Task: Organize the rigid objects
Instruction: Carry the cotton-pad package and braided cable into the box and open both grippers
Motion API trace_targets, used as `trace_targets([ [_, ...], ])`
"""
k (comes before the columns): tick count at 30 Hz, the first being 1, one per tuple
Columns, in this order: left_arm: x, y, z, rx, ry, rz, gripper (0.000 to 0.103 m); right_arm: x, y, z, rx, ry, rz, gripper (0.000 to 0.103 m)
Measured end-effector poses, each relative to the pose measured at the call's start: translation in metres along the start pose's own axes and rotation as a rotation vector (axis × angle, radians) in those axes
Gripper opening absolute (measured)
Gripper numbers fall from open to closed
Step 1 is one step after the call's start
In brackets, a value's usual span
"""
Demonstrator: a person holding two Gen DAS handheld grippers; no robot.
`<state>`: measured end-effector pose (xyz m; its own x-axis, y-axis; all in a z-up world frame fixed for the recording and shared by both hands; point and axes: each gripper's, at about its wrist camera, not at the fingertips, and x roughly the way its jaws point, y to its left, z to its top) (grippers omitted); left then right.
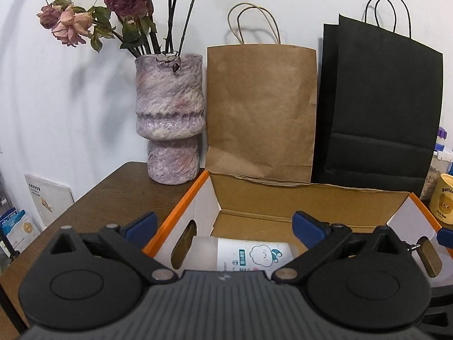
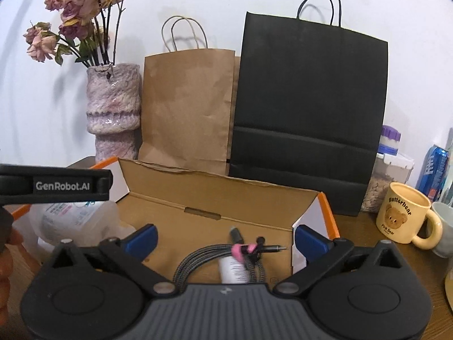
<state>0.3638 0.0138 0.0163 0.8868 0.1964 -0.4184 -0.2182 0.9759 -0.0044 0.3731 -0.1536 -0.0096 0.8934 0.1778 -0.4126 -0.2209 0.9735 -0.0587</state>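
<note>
Box: open cardboard box [image 2: 215, 198] with orange edges, on the near part of the brown wooden table [image 1: 93, 206], flaps up and a hand-slot in its left wall.
Box contents, left: frosted white bottle [image 1: 249, 255] with a cloud cartoon on its label, lying on its side at the left end.
Box contents, right: coiled braided cable [image 2: 195, 260] bound with a pink tie, its metal plug pointing right; a small white tube [image 2: 232, 272] lies against the coil.
Left gripper: left gripper [image 1: 223, 223] hangs over the left end of the box, blue pads wide apart; the bottle lies below and between them, with no contact visible.
Right gripper: right gripper [image 2: 225, 236] is over the right end, pads spread wide above the cable and tube, clamping nothing.
Vase: mottled purple vase [image 1: 170, 119] at the far left, holding dried roses [image 1: 73, 22].
Bags: brown paper bag [image 1: 260, 107] and black paper bag [image 1: 379, 107] stand against the far wall behind the box; their insides cannot be seen.
Right side: cream bear mug [image 2: 402, 215], a pale cup behind it, a blue can [image 2: 434, 170] and a lidded plastic jar [image 2: 388, 170] of something grainy.
Hard to make out: the bottle's near side and the tube's lower end are hidden by the gripper bodies; label print is unreadable; the pale cup is cut off at the right edge.
</note>
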Motion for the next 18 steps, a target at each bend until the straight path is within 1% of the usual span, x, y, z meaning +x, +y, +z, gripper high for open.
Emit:
trace_targets([
  [10, -0.007, 0.002, 0.001, -0.012, -0.009, -0.001, 0.103, -0.005, -0.003, 0.000, 0.013, -0.012, -0.020, 0.103],
  [18, -0.033, 0.008, 0.000, -0.018, -0.037, 0.000, 0.103, -0.029, -0.007, -0.003, 0.006, -0.046, -0.034, 0.103],
])
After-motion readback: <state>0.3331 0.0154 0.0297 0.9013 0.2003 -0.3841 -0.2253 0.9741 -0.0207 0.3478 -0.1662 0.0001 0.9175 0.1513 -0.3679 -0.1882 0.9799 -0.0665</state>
